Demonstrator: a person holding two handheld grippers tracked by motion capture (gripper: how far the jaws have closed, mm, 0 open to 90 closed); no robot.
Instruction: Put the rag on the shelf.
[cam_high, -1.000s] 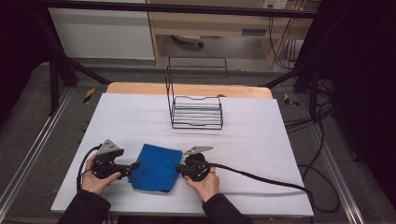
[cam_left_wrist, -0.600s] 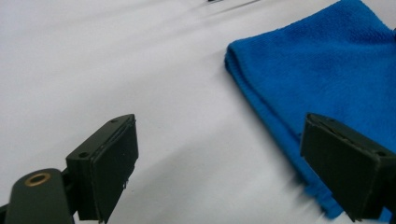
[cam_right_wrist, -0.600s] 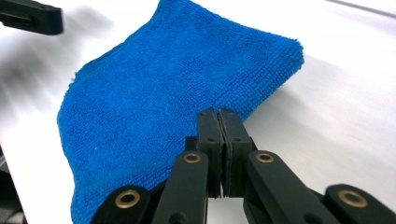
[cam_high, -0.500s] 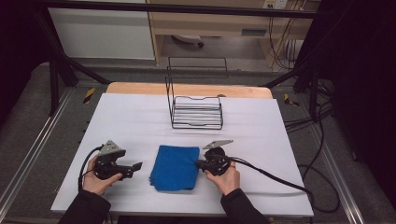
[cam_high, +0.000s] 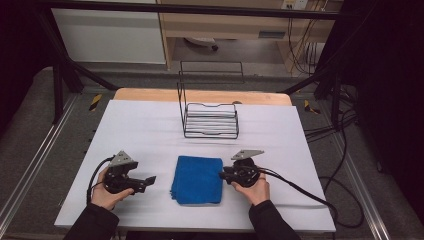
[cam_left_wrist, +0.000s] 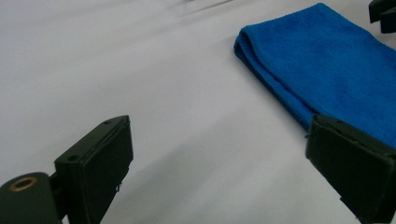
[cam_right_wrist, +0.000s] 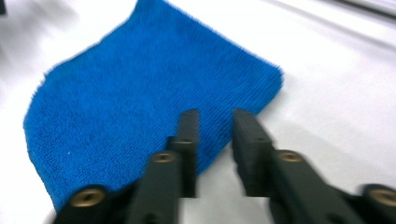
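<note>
A folded blue cloth (cam_high: 197, 179) lies flat on the white table cover, between my two grippers. My left gripper (cam_high: 148, 180) rests a short way left of it. In the left gripper view its jaws (cam_left_wrist: 224, 158) stand wide open on bare cover, with the blue cloth (cam_left_wrist: 327, 60) ahead to the right. My right gripper (cam_high: 223, 175) points at the cloth's right edge. Its jaws (cam_right_wrist: 215, 121) have just been opening and now stand a little apart over the edge of the blue cloth (cam_right_wrist: 140, 93), with nothing between them.
A black wire rack (cam_high: 210, 117) stands at the back middle of the table. The white table cover (cam_high: 300, 150) spreads around the cloth. A black cable (cam_high: 300, 187) trails from the right gripper off the table's right edge.
The cloth has slid to the right with the right gripper, away from the left gripper, which stayed put. The right gripper's jaws have since parted from the cloth's edge.
</note>
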